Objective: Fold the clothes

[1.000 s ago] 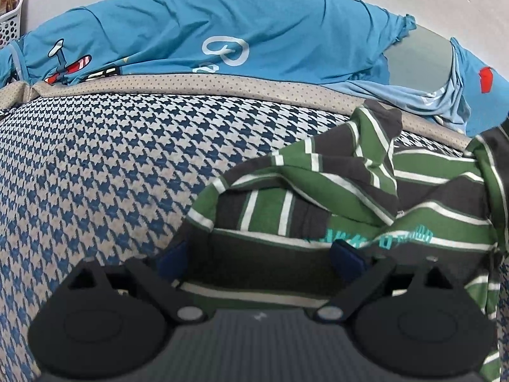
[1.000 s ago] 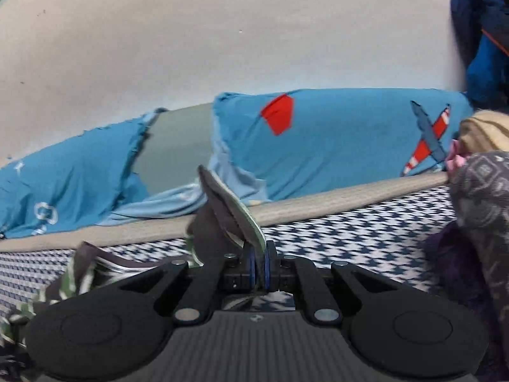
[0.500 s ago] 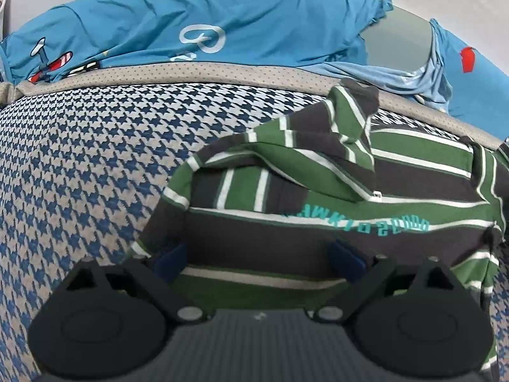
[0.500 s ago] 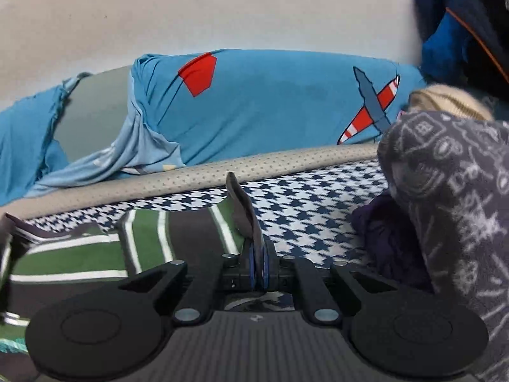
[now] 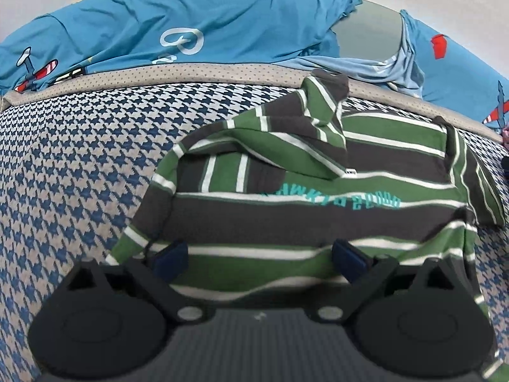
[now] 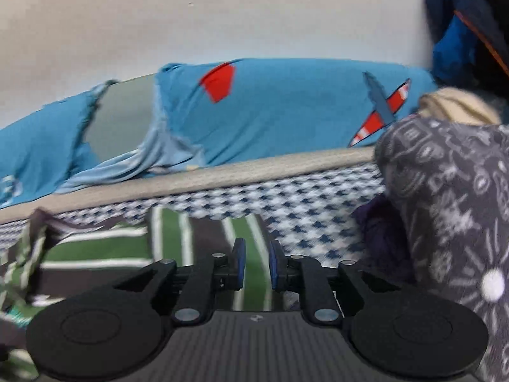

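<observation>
A green, dark grey and white striped shirt [image 5: 318, 203] with teal lettering lies spread on the houndstooth bed cover [image 5: 79, 159], one sleeve folded across its chest. My left gripper [image 5: 259, 259] hovers over the shirt's near hem, jaws wide open with nothing pinched. In the right wrist view the shirt's striped edge [image 6: 203, 235] lies flat on the cover. My right gripper [image 6: 257, 262] sits just above it, its jaws opening. A narrow gap shows between the blue pads [image 6: 239, 261], and no cloth is pressed between them.
A blue aeroplane-print sheet [image 5: 206, 22] bunches along the wall behind the bed. A grey patterned garment [image 6: 451, 210] and a dark purple one [image 6: 378, 235] pile up close on the right of my right gripper. Dark blue clothing [image 6: 455, 28] hangs at the upper right.
My right gripper let go of the shirt edge it held pinched upright; that edge now lies flat. The gripper shifted right towards the clothes pile. The shirt spread flatter under the left gripper.
</observation>
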The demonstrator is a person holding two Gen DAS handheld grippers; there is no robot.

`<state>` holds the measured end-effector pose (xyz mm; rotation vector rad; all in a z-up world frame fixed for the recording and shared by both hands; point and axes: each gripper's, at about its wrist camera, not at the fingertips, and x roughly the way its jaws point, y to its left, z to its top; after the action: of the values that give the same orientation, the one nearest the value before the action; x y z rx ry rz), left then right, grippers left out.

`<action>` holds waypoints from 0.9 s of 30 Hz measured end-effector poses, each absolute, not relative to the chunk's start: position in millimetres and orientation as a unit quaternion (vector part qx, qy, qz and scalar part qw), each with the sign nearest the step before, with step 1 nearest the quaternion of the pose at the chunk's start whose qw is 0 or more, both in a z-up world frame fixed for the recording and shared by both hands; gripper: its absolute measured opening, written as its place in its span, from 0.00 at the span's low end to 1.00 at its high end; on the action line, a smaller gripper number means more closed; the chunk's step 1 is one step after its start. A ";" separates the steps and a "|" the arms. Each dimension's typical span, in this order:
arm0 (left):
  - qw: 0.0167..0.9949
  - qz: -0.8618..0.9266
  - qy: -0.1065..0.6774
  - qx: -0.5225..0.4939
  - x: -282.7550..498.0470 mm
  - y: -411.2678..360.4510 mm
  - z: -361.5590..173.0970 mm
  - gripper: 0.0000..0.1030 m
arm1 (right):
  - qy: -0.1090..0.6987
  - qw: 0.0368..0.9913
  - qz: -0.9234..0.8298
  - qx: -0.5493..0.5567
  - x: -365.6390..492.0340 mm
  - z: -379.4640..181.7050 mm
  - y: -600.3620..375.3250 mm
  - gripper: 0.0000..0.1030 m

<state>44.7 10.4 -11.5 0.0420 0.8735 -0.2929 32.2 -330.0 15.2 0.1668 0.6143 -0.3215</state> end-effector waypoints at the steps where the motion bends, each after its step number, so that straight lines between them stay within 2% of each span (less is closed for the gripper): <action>1: 0.896 -0.142 0.421 0.021 41.9 10.6 -11.4 0.94 | 0.306 0.937 -0.144 0.090 28.4 15.1 -328.7 0.19; 12: 0.895 -0.150 0.420 0.011 18.7 17.8 -7.4 0.95 | 0.356 0.913 -0.037 0.196 1.2 7.3 -313.3 0.23; 27: 0.889 -0.146 0.433 0.001 15.3 28.2 -9.4 0.95 | 0.419 0.889 -0.023 0.184 22.2 -11.9 -269.6 0.26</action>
<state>15.3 28.2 -9.4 0.0027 0.9003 -0.3042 22.2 -269.6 -11.9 0.3820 0.8696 -0.0479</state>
